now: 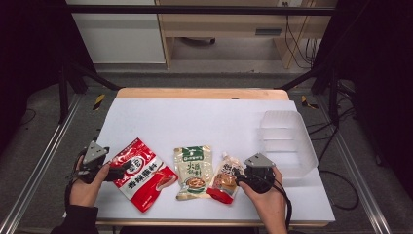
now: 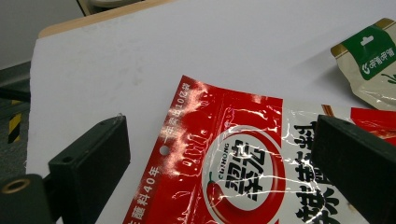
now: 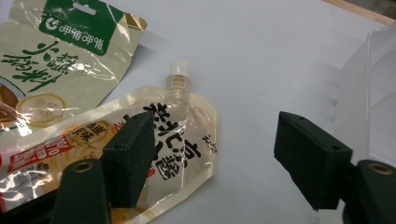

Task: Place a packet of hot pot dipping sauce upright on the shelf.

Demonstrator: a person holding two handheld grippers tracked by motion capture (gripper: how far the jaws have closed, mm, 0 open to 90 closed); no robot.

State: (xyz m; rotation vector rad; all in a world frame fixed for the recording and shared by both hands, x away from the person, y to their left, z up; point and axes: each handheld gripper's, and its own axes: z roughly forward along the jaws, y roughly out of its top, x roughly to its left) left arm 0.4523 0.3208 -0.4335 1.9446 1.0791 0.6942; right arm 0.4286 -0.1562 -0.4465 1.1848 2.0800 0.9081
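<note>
From the high view, three packets lie in a row along the near edge of the white desk [image 1: 204,117]. The left gripper [image 1: 127,168] sits at the 9 o'clock edge of the red sachet [image 1: 141,173], which runs on a slant from about 11 o'clock down to 5 o'clock. The right gripper [image 1: 237,173] is at the 3 o'clock side of the spouted pouch [image 1: 225,178], whose spout points toward 12 o'clock. The beige packet [image 1: 193,170] lies between the two, and the clear tray [image 1: 287,141] stands at about 2 o'clock from the right gripper, close by. Each hand is nearest its own packet.

In the left gripper view, the left gripper [image 2: 219,154] is spread wide. The red sachet [image 2: 233,163] lies flat beneath the gap, its punched top edge running toward 1 o'clock; the right-hand jaw is over the print, the left-hand one over bare desk [image 2: 140,56]. Nothing is pinched.

In the right gripper view, the right gripper [image 3: 215,156] is likewise released. The spouted pouch [image 3: 182,135] lies toward 9 o'clock of the gap, its cap at 12 o'clock, with one jaw over the pouch body and the other over bare desk near the clear tray [image 3: 369,93] wall at 3 o'clock. My guess is the grip would need shifting toward 9 o'clock to straddle the pouch edge.
</note>
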